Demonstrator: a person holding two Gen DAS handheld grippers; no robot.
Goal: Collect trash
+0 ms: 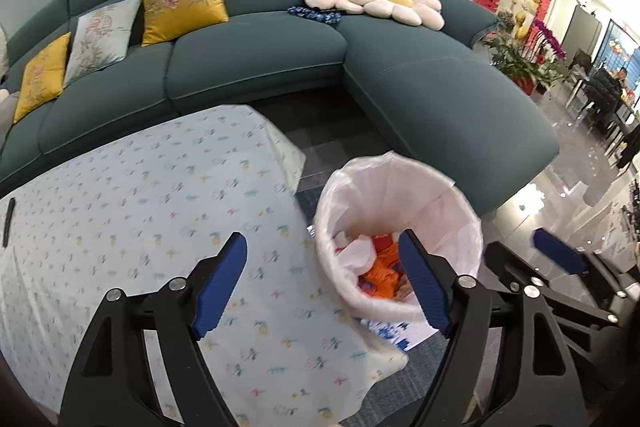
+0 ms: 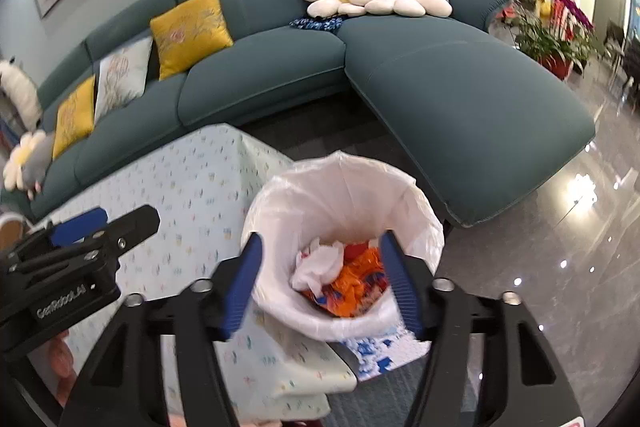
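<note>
The lined bin (image 2: pixel 340 247) sits just beside the desk (image 1: pixel 140 207), directly ahead of the right gripper (image 2: pixel 320 283), the nearer one. Both it and the left gripper (image 1: pixel 324 283) hold their fingers wide, gripping nothing

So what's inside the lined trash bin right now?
The trash bin holds crumpled white paper and orange wrappers, with something red behind. Anything beneath that pile is covered.

A table (image 1: pixel 120 227) under a floral cloth (image 1: pixel 180 187) carries a dark slim object (image 1: pixel 8 221) near its edge.
</note>
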